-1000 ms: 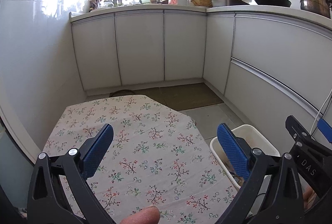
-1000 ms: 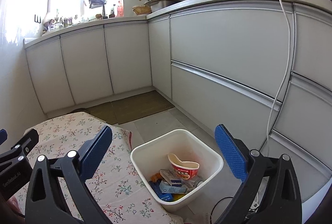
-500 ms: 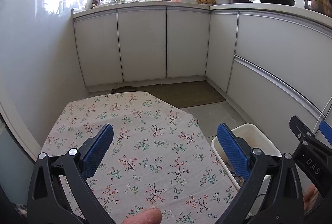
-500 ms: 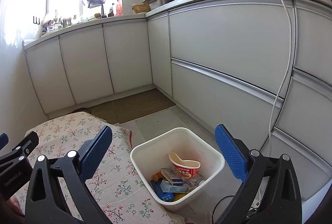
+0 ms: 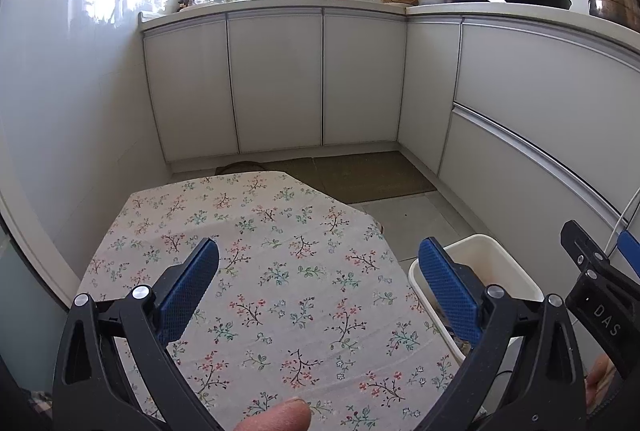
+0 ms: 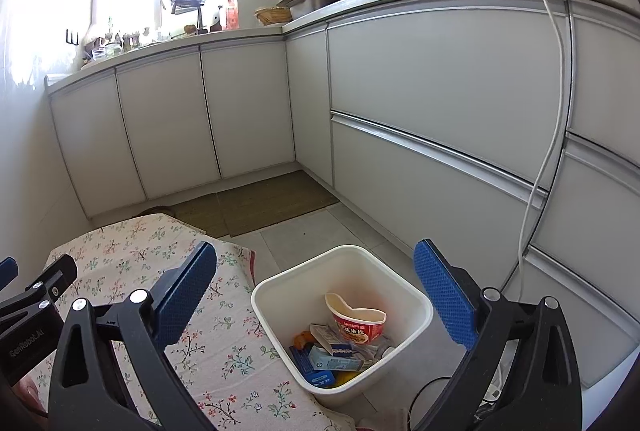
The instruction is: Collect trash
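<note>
While the left hand-held gripper [image 5: 318, 271] hangs above the flowered tablecloth [image 5: 280, 271] of the worktop, its blue pads [image 5: 192, 283] stand wide apart and nothing is between them. No trash shows on the cloth in the left wrist view, so I judge that the collecting is nearly done or finished. A fingertip [image 5: 276, 417] of the person shows at the bottom edge. At the right, the white trash bin [image 5: 496, 259] stands on the floor just beside the edge of the worktop, probably so that things can be dropped in with a short move. The other gripper's black body [image 5: 596, 291] comes in from the right.

In the right wrist view, the right hand-held gripper [image 6: 316, 283] is also wide and empty, and it points down toward the bin [image 6: 276, 295]. Inside lie a red instant noodle cup [image 6: 356, 323], a small blue and white carton [image 6: 332, 361] and other wrappers which I cannot name. A white cable [image 6: 556, 111] hangs down the grey cabinet fronts [image 6: 440, 91] behind the bin, and a dark cord [image 6: 428, 389] lies on the floor near it; both could catch a low movement. A brown mat [image 6: 272, 203] lies farther away on the floor.
</note>
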Demonstrator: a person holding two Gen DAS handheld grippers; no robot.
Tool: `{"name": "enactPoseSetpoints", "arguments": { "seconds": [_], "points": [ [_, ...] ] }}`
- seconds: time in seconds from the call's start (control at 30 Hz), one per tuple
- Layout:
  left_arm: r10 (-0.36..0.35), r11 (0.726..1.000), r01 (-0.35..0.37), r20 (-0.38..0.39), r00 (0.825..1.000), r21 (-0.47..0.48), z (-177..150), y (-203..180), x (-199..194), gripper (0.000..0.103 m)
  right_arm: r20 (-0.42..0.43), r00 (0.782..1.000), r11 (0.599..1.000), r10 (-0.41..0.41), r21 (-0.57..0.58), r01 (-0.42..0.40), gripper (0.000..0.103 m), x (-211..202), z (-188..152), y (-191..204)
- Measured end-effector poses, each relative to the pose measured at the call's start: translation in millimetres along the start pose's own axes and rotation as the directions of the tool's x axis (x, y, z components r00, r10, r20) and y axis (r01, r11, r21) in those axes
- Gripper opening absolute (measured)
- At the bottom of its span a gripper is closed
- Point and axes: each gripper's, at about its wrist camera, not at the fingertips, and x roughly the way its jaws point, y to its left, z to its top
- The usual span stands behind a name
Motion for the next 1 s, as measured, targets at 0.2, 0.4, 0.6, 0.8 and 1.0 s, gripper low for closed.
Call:
{"name": "enactPoseSetpoints", "arguments": {
  "seconds": [0.2, 0.4, 0.6, 0.8, 1.0],
  "points": [
    [-0.001, 1.000, 0.002, -0.001, 1.000, 0.002, -0.8, -0.4, 0.5, 0.096, -0.004, 1.000, 1.000, 0.001, -0.005, -0.001, 0.096, 1.2, -1.7, 0.7],
    [-0.001, 1.000, 0.001, -0.005, 1.000, 0.004, -1.6, -0.6, 1.7, 0.096, -0.011, 1.000, 1.000, 0.001, -0.006, -0.001, 0.096, 2.6, -2.2, 1.3],
    [0.000, 1.000, 0.000, -0.010, 1.000, 0.006, -2.9, 0.0, 3.2, 0.096, -0.013, 1.000, 1.000, 0.001, -0.005, -0.002, 0.096, 3.1, -2.1, 0.9],
    [0.001, 1.000, -0.001, -0.012, 1.000, 0.005, -4.1, 0.3, 3.8, 0.096, -0.018, 1.000, 1.000, 0.000, -0.003, 0.000, 0.096, 4.3, -1.6, 1.2],
    [0.000, 1.000, 0.000, -0.017, 1.000, 0.008, -3.8, 0.3, 4.4, 0.096, -0.019, 1.000, 1.000, 0.000, -0.004, 0.000, 0.096, 5.1, -1.8, 2.1]
  ]
}}
